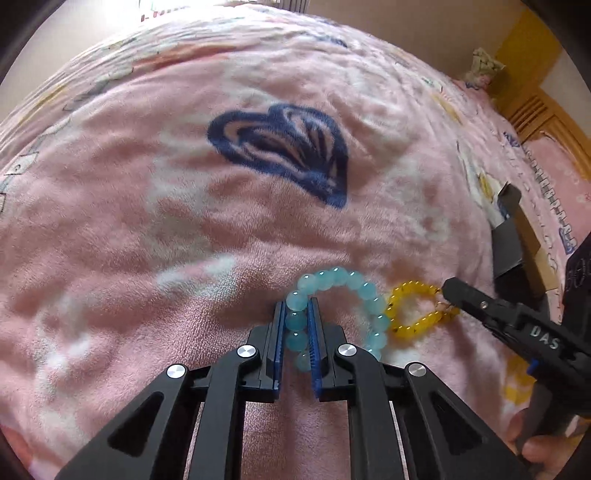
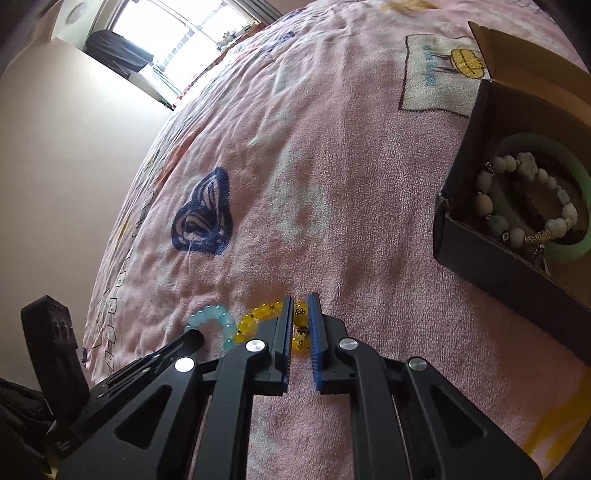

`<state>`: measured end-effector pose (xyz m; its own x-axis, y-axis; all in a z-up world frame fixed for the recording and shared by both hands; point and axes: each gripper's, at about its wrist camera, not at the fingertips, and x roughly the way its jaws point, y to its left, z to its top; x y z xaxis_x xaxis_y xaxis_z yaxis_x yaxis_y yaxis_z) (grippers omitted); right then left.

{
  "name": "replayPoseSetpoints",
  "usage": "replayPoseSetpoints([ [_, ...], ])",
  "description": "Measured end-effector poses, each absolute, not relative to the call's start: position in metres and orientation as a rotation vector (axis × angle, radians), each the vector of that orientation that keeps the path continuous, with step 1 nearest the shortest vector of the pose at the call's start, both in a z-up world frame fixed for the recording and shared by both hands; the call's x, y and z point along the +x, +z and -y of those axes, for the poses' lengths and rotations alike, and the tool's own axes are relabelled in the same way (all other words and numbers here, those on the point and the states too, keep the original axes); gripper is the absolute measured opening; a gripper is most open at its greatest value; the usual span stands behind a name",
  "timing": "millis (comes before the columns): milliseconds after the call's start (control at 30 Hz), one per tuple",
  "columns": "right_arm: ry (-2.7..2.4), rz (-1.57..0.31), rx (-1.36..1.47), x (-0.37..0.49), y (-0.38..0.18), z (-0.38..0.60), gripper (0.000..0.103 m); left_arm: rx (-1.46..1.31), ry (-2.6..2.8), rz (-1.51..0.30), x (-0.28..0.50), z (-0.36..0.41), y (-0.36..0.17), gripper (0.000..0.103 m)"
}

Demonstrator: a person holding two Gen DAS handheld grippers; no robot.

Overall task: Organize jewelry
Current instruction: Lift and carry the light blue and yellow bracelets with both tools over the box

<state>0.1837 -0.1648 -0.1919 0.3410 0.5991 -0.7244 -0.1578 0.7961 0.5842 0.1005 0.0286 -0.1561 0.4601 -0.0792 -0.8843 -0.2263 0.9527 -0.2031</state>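
On pink blanket: my left gripper clamps blue bead bracelet; my right gripper clamps yellow bead bracelet.

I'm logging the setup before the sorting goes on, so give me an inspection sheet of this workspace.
Surface: pink blanket with printed patterns, rumpled.
Job's things: blue bracelet and yellow bracelet lying side by side on the blanket; cardboard box open, with a white bead bracelet and green bangle inside.
Clutter: nothing seen.
Grippers: left gripper shut on the blue bracelet; right gripper shut on the yellow bracelet.
Cables: nothing seen.
Surroundings: window, plain wall.
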Motion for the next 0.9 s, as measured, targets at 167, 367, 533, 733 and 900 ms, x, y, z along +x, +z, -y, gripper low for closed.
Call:
replayPoseSetpoints([
  [167, 0.533, -1.087, 0.474, 0.181, -0.179, 0.169, 0.009, -0.310, 0.084, -1.045, 0.096, -0.029, -0.141, 0.013],
  [367, 0.544, -1.027, 0.506, 0.177, -0.156, 0.180, 0.009, -0.282, 0.084, -0.995, 0.090, -0.024, -0.122, 0.013],
  [533, 0.547, -0.979, 0.527, 0.172, -0.137, 0.193, 0.009, -0.258, 0.078, -0.953, 0.089, -0.015, -0.108, 0.013],
  [733, 0.521, -0.920, 0.548, 0.163, -0.115, 0.214, 0.009, -0.252, 0.070, -0.918, 0.090, -0.008, -0.096, 0.013],
  [900, 0.502, -0.862, 0.545, 0.153, -0.094, 0.229, 0.009, -0.244, 0.049, -0.893, 0.088, 0.003, -0.085, 0.013],
])
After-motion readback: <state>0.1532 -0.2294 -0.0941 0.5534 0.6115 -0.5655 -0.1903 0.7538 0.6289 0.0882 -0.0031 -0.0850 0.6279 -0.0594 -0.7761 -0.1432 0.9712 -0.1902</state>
